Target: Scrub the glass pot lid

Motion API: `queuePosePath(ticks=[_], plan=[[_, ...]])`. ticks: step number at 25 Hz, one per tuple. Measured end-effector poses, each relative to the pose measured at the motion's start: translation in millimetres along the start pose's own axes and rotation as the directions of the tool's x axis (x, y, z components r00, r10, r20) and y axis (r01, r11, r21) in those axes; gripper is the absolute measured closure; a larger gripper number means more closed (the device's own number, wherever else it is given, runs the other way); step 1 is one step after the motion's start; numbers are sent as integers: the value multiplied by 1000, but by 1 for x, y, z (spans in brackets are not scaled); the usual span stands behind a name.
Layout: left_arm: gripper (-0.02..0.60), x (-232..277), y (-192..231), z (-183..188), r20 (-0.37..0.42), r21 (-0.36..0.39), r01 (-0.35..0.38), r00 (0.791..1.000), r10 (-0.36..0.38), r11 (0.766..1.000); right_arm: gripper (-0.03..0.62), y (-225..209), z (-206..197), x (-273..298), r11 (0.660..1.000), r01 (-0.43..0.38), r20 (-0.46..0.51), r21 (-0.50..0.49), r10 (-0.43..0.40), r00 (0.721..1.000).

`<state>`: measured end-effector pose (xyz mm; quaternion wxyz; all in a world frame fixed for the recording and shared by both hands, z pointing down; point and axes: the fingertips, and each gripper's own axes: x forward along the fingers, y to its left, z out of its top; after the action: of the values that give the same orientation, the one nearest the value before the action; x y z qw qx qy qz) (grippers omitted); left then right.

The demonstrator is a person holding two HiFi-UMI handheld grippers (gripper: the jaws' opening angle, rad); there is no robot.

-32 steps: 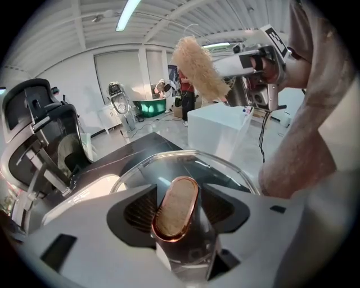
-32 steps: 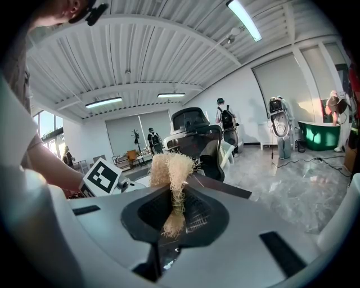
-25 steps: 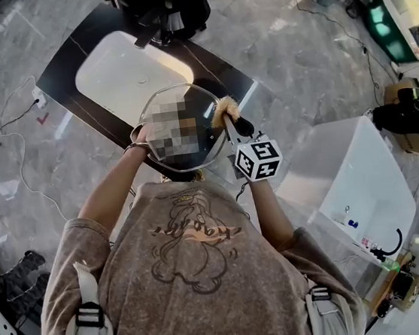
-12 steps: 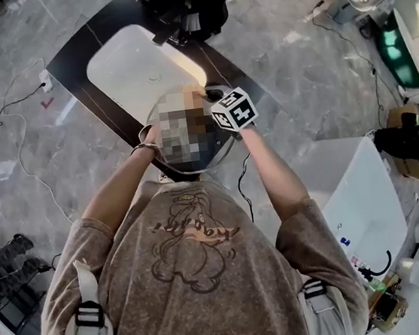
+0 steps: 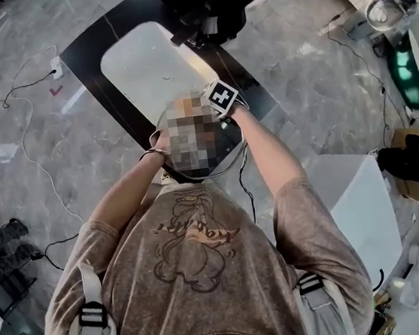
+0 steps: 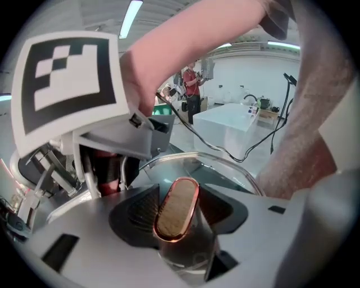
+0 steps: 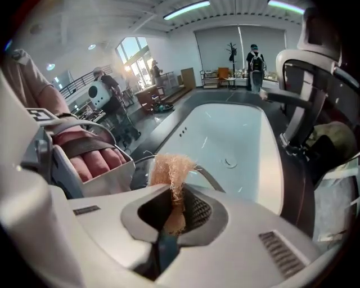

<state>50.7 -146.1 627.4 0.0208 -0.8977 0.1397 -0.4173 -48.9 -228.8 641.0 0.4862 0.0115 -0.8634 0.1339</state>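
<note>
left gripper – jaws clamped on lid handle | right gripper pinching scrubber, by glass lid rim, above sink | scrub looks underway – cleanliness unclear

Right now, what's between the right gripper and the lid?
A tan scrubber, clamped in the right gripper, sticks out toward the lid; right gripper view.

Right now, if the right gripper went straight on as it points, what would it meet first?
Likely the glass lid: its rim curves just beyond the right gripper's scrubber tuft; white basin behind.
</note>
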Motion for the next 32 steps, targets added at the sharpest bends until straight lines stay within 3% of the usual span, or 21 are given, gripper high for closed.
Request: queuePosePath(ticks=[9,19,32], plan=[[350,-1,1,-1,-5,-5,1,1000,-1,1000,551,2,2,9,998,-51,-13,22,52,999],[350,-1,0,-2,-11,-11,4,1000,-4,1000,551,0,-6,4,997,-46,33,66,44,998],[348,-2,0,-3,-35,-12,36,999,-36,999,551,-3,-46,-25,982,-7,93,189,-10,996]])
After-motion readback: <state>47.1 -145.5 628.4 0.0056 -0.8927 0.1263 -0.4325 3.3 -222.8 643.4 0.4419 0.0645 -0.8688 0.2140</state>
